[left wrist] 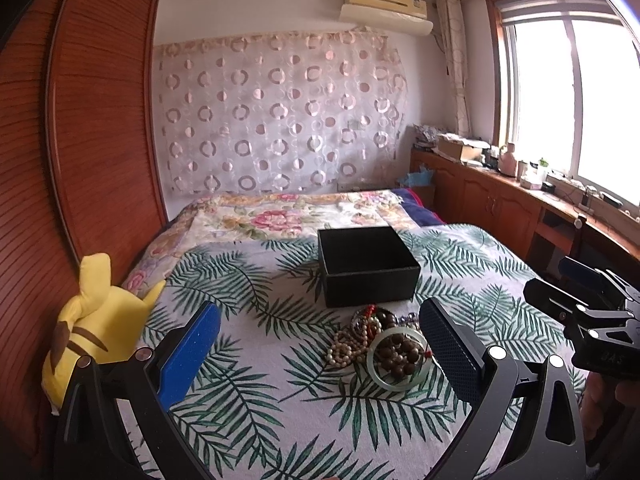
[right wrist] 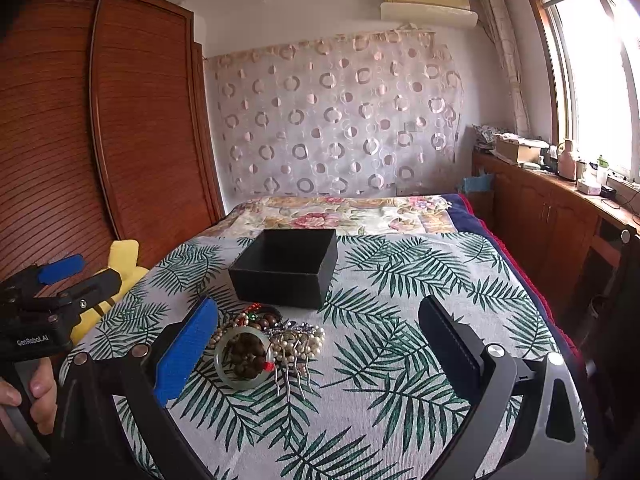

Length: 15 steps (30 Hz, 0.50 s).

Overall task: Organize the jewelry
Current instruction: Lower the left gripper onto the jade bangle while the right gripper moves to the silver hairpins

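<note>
A heap of jewelry (left wrist: 380, 344) lies on the leaf-print bedspread (left wrist: 260, 384): a pale green bangle (left wrist: 400, 356), dark brown beads, a pearl strand (left wrist: 344, 346) and red beads. The right wrist view shows the same jewelry heap (right wrist: 264, 344) with the bangle (right wrist: 242, 358) and a metal hair comb (right wrist: 292, 372). An open, empty black box (left wrist: 366, 266) stands just behind the heap, and is the black box (right wrist: 286, 266) in the right wrist view too. My left gripper (left wrist: 320, 352) is open above the bedspread, the heap toward its right finger. My right gripper (right wrist: 318, 352) is open, the heap by its blue left finger (right wrist: 186, 356).
A yellow plush toy (left wrist: 96, 320) rests at the bed's left edge against a wooden wardrobe (left wrist: 100, 120). A floral quilt (left wrist: 288, 216) covers the far bed. Wooden cabinets (left wrist: 500, 200) with clutter run under the window on the right. A hand (right wrist: 36, 392) holds the left gripper's handle.
</note>
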{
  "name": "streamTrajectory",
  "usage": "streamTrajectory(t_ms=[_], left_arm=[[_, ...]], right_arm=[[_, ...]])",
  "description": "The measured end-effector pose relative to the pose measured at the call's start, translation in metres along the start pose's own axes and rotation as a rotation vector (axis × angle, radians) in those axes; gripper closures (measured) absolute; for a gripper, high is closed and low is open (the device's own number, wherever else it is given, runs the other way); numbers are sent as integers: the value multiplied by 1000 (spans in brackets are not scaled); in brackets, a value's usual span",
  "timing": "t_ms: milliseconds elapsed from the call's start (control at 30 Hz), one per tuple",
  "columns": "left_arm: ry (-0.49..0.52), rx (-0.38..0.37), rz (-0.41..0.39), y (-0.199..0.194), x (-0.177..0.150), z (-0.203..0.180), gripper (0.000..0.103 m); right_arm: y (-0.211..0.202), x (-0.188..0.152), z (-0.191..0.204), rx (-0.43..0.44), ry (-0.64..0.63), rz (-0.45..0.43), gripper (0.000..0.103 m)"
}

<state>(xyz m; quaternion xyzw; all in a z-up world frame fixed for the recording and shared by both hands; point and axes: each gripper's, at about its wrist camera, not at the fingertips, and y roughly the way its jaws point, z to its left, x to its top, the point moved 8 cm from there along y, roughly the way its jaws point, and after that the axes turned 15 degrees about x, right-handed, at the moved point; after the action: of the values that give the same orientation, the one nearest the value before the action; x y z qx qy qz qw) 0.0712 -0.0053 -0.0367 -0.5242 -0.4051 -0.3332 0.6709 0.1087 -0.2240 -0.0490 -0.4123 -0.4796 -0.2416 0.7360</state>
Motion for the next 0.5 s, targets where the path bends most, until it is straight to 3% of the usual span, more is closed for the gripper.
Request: streamTrajectory(t_ms=[500], left_arm=[[94,-128,144,43,-48,-45,7]], right_arm=[[12,-35,-32,38,-4,83,5]])
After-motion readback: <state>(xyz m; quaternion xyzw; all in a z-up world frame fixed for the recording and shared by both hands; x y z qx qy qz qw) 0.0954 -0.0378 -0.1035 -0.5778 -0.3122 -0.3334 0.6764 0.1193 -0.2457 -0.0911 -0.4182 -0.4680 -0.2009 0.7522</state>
